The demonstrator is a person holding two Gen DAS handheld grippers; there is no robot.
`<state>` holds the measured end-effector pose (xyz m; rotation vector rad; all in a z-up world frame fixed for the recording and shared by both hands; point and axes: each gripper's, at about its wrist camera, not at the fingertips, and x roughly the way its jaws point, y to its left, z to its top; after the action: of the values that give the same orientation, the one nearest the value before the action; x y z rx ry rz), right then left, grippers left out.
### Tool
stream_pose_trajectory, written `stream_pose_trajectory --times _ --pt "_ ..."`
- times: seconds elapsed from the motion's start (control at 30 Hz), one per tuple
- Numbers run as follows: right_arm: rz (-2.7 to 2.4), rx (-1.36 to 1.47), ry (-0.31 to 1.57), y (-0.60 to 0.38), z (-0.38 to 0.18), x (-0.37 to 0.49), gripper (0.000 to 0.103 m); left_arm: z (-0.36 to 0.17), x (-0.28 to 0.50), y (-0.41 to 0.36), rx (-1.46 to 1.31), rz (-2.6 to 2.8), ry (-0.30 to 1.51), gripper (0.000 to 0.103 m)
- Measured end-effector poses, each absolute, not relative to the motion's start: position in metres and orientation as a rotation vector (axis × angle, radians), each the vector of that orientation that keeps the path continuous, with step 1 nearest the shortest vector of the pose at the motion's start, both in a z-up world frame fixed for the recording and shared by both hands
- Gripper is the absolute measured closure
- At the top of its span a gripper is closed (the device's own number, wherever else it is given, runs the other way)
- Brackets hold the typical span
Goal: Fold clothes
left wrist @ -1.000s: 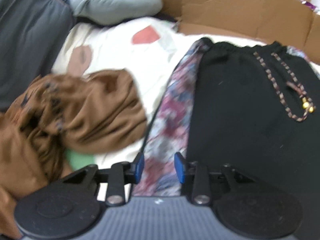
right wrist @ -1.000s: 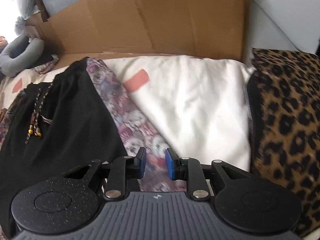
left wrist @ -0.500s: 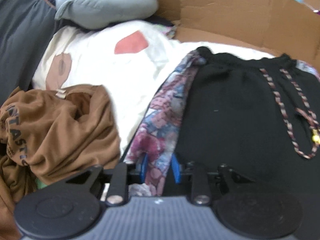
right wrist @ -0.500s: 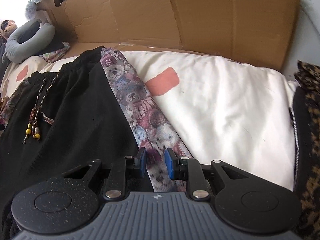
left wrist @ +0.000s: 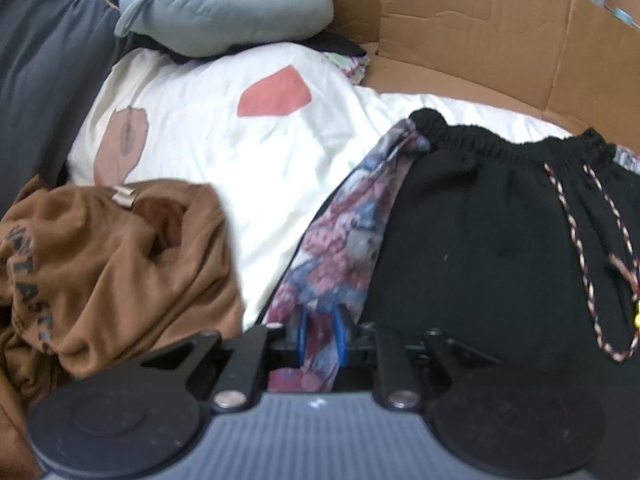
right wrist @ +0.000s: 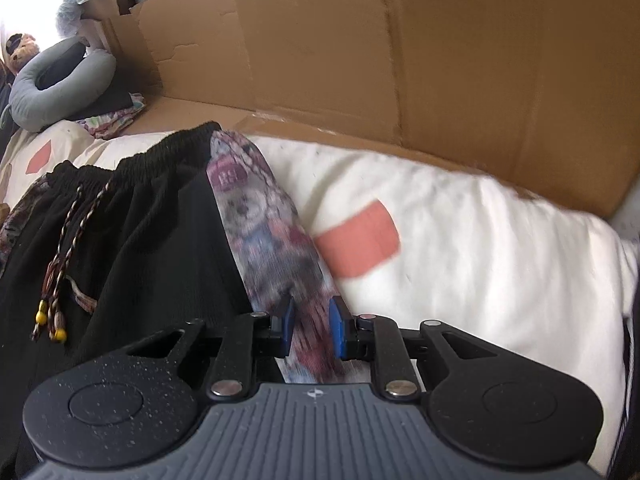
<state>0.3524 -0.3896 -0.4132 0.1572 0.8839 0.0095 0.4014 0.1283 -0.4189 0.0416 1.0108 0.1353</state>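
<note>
Closing just now, left hand-held gripper [left wrist: 319, 334] pinches patterned trim [left wrist: 340, 240]; right [right wrist: 312, 330] straddles it.

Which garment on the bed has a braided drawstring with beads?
The black shorts, laid flat with a patterned stripe down each side; the drawstring hangs from their waistband. The crumpled brown shirt has none.

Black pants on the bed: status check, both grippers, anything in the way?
Left gripper just closed on the left printed side panel. Right gripper straddles the right panel, grip unclear. Black pants flat, unfolded. Brown shirt bunched alongside.
</note>
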Motion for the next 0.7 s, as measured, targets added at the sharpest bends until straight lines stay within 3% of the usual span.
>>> stream_pose_trajectory --times 0.17,0.2,0.23,0.57,0.7 --pt "0.019 0.125 0.865 -0.378 -0.41 0.373 0.083 -0.415 0.419 0.118 0.033 0.123 0.992 0.086" --pt "0.016 0.115 0.859 -0.376 -0.408 0.376 0.095 -0.416 0.423 0.119 0.026 0.131 0.992 0.086" --pt "0.012 0.103 0.853 -0.373 -0.407 0.379 0.099 -0.416 0.427 0.119 0.019 0.14 0.992 0.086" --pt "-0.001 0.113 0.88 -0.365 -0.423 0.409 0.097 -0.435 0.443 0.12 0.064 0.249 1.038 0.086" --pt "-0.023 0.142 0.89 -0.369 -0.419 0.418 0.096 -0.43 0.447 0.123 0.034 0.276 1.043 0.091"
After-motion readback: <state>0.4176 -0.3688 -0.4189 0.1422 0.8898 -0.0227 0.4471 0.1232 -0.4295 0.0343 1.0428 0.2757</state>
